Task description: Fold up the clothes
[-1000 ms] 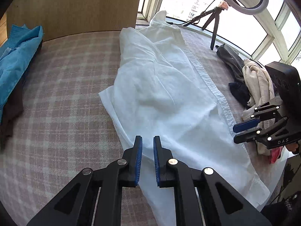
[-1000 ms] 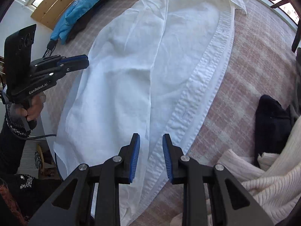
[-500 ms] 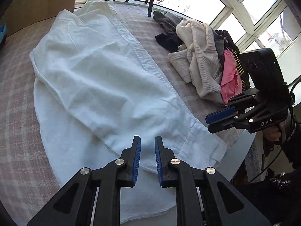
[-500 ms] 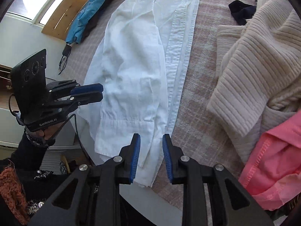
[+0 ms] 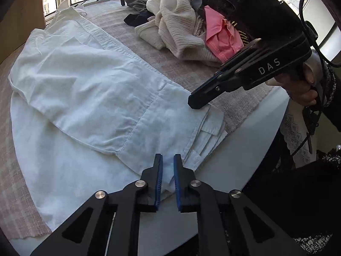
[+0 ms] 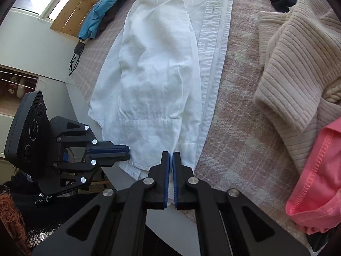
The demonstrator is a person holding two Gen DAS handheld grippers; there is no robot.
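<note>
Within the last second we have swung both grippers down to the near hem of the long white cotton shirt (image 5: 89,89) lying flat on the checked pink tablecloth (image 6: 238,115); our right gripper (image 6: 171,160) has clenched on the hem; our left gripper (image 5: 168,164) straddles it, slightly parted; we judge a lengthwise fold is starting.

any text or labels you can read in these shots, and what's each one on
"DAS": on the side of the right gripper, white letters on its black body, left wrist view.
Yellow marks on a dark garment in the clothes pile, mostly hidden: not readable.
No readable text on the left gripper or the white shirt.
</note>
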